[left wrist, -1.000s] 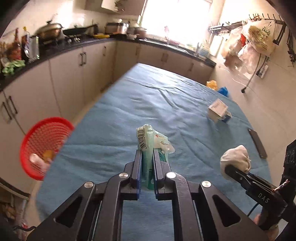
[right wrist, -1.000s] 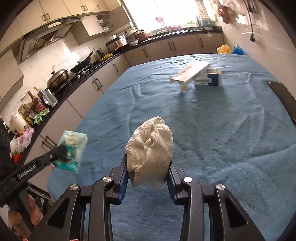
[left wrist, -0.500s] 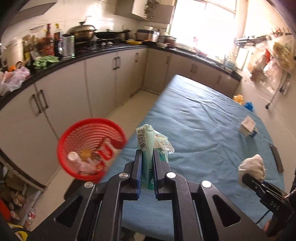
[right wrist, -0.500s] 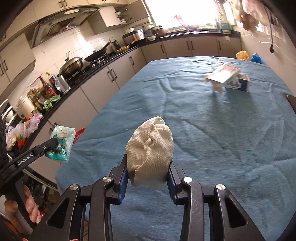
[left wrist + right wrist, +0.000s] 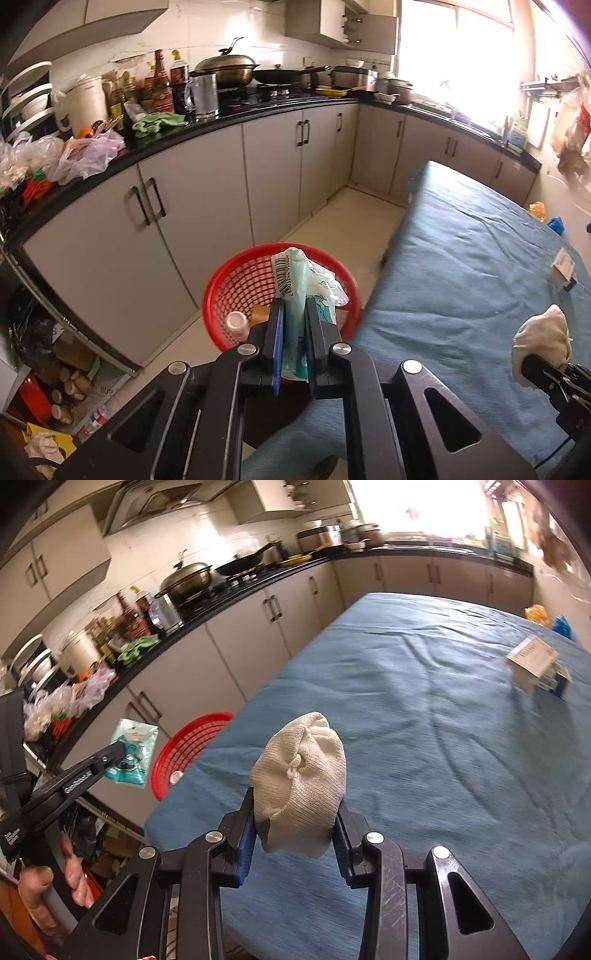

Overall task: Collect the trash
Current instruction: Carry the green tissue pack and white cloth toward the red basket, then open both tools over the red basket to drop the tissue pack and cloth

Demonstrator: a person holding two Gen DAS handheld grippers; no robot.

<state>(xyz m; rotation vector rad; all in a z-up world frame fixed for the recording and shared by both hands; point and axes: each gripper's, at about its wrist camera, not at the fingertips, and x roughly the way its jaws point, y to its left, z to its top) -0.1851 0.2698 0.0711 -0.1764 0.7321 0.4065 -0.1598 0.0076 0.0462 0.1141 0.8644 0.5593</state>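
Left wrist view: left hand-held gripper (image 5: 293,328) pinches a green packet (image 5: 295,291) at centre, over the red basket (image 5: 236,284).
Right wrist view: right hand-held gripper (image 5: 295,834) clamps a white cloth wad (image 5: 301,775) lower centre, seemingly above the blue surface (image 5: 424,709).

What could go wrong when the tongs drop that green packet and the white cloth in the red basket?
1. The packet is flat and light, held by the left tongs above the basket; let go off-centre, it might flutter onto the floor.
2. The cloth in the right tongs is over the table, not the basket. Dropped now, it would likely land on the table.
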